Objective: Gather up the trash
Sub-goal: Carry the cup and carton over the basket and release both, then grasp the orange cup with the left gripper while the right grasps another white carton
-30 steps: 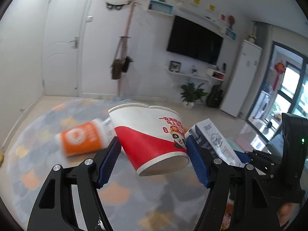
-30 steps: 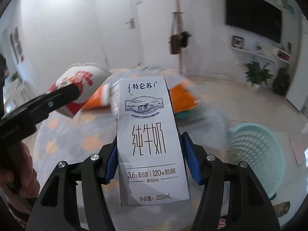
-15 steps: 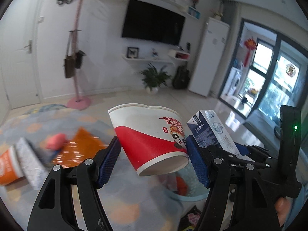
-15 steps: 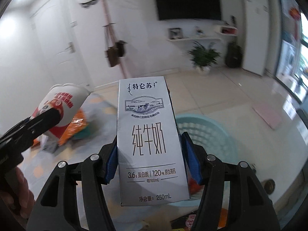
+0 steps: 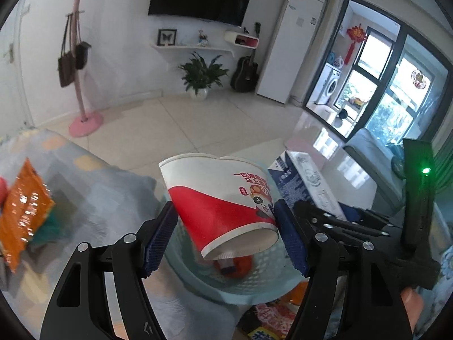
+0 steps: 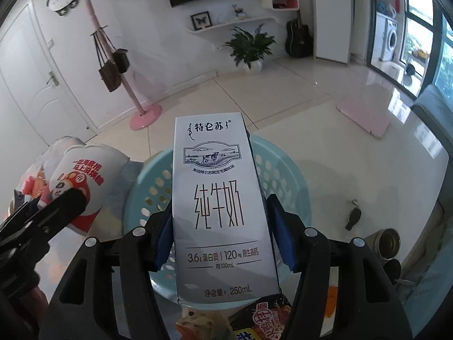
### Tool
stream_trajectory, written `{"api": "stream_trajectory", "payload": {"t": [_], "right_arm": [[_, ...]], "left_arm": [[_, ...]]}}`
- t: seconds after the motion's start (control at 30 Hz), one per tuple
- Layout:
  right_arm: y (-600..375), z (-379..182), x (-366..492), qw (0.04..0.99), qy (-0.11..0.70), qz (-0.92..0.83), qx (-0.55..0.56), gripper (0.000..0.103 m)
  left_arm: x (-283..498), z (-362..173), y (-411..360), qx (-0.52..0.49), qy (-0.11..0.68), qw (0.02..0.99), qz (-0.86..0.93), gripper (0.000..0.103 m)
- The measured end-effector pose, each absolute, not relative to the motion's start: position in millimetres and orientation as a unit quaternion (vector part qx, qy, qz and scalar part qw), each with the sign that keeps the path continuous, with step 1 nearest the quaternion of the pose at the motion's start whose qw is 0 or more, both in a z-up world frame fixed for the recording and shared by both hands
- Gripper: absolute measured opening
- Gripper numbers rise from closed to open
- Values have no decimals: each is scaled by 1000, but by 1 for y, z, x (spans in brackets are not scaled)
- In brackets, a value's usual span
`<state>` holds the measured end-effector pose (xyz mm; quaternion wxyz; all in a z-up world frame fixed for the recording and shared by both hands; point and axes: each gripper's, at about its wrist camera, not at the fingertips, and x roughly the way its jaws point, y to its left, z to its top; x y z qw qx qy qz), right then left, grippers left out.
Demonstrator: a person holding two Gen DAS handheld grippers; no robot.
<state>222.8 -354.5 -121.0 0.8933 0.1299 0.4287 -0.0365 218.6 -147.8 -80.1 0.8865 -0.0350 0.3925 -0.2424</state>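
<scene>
My left gripper (image 5: 226, 235) is shut on a red and white paper noodle cup (image 5: 223, 201), held tilted above the light blue perforated basket (image 5: 254, 289). My right gripper (image 6: 220, 240) is shut on a white milk carton (image 6: 220, 206), held upright over the same basket (image 6: 286, 170). The carton also shows in the left wrist view (image 5: 305, 187), and the cup in the right wrist view (image 6: 82, 181). Something orange (image 5: 235, 265) lies in the basket.
An orange snack bag (image 5: 24, 212) lies on the patterned rug (image 5: 93, 192) at left. Snack wrappers (image 6: 263, 320) lie by the basket's near side. A pink coat stand (image 5: 85, 119), a potted plant (image 5: 202, 76), a metal can (image 6: 389, 242) and a pink mat (image 6: 365, 116) are on the tiled floor.
Both grippers swung right from the rug with their loads still held. The basket now lies right under the cup and the carton.
</scene>
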Motion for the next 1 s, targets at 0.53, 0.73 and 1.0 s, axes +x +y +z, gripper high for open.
{"api": "stream_trajectory", "payload": {"t": [0.53, 0.73, 1.0], "right_arm": [[-347, -119, 217, 890, 433, -21, 140, 65], [-315, -91, 200, 907, 401, 15, 125, 65], [-246, -57, 188, 925, 360, 83, 87, 65]], "left_arm": [[194, -56, -121, -49, 364, 900, -234, 77], [177, -30, -95, -57, 335, 914, -220, 77], [144, -2, -25, -50, 295, 943, -145, 77]]}}
